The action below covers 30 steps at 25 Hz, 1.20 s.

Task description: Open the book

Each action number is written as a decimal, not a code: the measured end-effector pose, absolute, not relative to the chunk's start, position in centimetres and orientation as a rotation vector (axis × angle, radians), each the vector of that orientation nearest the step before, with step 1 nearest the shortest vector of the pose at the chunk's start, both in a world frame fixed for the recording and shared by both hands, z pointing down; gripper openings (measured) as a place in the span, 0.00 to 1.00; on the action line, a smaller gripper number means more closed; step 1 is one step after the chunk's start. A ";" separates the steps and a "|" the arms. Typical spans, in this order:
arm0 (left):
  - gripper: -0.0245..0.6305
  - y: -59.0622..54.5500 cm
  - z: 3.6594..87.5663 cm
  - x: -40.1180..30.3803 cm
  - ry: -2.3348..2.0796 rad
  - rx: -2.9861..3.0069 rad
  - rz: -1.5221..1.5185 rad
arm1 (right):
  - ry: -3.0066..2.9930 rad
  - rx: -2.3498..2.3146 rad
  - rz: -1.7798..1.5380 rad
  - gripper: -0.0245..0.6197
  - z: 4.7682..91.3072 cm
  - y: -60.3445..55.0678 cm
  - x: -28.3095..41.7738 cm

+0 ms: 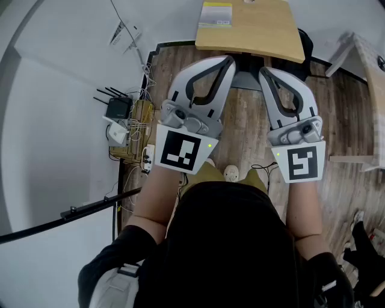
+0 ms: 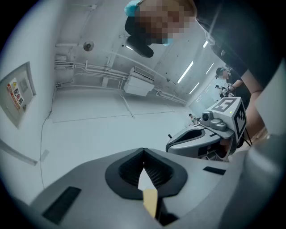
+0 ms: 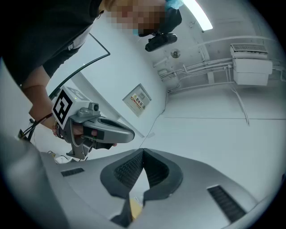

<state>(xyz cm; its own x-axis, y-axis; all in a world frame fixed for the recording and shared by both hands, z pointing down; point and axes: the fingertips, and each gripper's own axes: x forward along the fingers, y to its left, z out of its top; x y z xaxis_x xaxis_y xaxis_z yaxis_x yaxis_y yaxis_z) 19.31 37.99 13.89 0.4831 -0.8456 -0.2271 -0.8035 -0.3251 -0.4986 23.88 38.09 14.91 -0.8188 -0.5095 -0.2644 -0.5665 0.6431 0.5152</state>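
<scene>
Book point(image 1: 216, 15) flat on table point(image 1: 264, 33), far end cropped

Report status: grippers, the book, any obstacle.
Left gripper shut, empty. Right gripper shut, empty. Book looks closed on table ahead, untouched. No obstacle seen between.

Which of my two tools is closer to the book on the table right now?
The left tool: its tip sits just below the book, while the right tool points further to the right.
</scene>
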 end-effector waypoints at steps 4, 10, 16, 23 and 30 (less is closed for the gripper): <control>0.05 38.4 13.6 19.1 1.355 -2.155 -0.093 | 2.758 -0.912 0.912 0.08 14.9 38.2 23.6; 0.05 38.3 13.4 18.7 1.364 -2.142 -0.091 | 2.751 -0.908 0.932 0.08 14.7 38.1 23.2; 0.05 38.5 13.3 18.2 1.370 -2.133 -0.083 | 2.753 -0.900 0.943 0.08 14.5 38.2 22.7; 0.05 38.4 13.5 17.8 1.375 -2.134 -0.077 | 2.748 -0.920 0.950 0.08 14.5 38.0 22.4; 0.05 38.2 13.4 17.5 1.382 -2.144 -0.053 | 2.752 -0.927 0.955 0.08 14.7 37.7 22.2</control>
<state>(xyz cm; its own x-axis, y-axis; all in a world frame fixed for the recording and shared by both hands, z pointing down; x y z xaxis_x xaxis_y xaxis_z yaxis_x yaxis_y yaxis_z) 17.47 38.20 13.43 0.4621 -0.8448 -0.2698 -0.8217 -0.2934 -0.4885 22.16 37.68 14.72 -0.8130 -0.5184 -0.2652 -0.5712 0.6216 0.5360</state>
